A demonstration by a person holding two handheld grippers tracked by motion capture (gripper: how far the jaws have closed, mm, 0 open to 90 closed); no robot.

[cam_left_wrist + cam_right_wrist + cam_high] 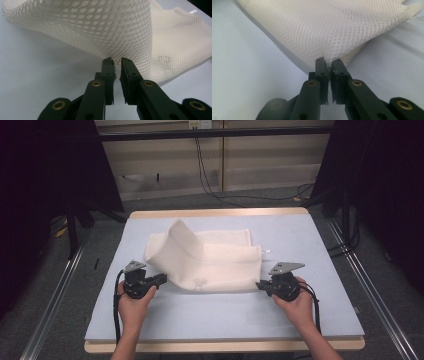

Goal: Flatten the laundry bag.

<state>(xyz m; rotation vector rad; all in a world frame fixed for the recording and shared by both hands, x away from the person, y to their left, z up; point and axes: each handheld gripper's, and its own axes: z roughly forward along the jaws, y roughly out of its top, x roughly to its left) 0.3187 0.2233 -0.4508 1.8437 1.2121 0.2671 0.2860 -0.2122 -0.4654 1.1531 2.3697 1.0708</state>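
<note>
Right now a person is sitting at the near edge of a pale blue-grey padded table top (pixel 320 270) with light wooden edging, holding a black two-jaw gripper in each hand. Lying across the middle of that surface is a cream-white mesh fabric bag (pixel 210 260), folded loosely, with one part of it standing up in a soft ridge toward the far left. The left gripper (pixel 161 281) is resting low at the bag's near left corner, gripped by the person's left hand (pixel 132 302); in the left gripper view its jaws are standing a narrow slit apart, their tips (pixel 116 61) sitting right at the lower edge of the honeycomb mesh (pixel 100 30), and whether the pads are actually pressing on any cloth cannot be told from there. The right gripper (pixel 260 286), held by the right hand (pixel 295 305), is sitting at the bag's near right corner; in the right gripper view its jaws are almost together (pixel 329 62) and pinching a small fold of the fine white mesh (pixel 332 27), which is rising away from the tips in a taut fan. Both grippers are lying close to the table surface, well apart from each other, with the bag stretched between them.
</note>
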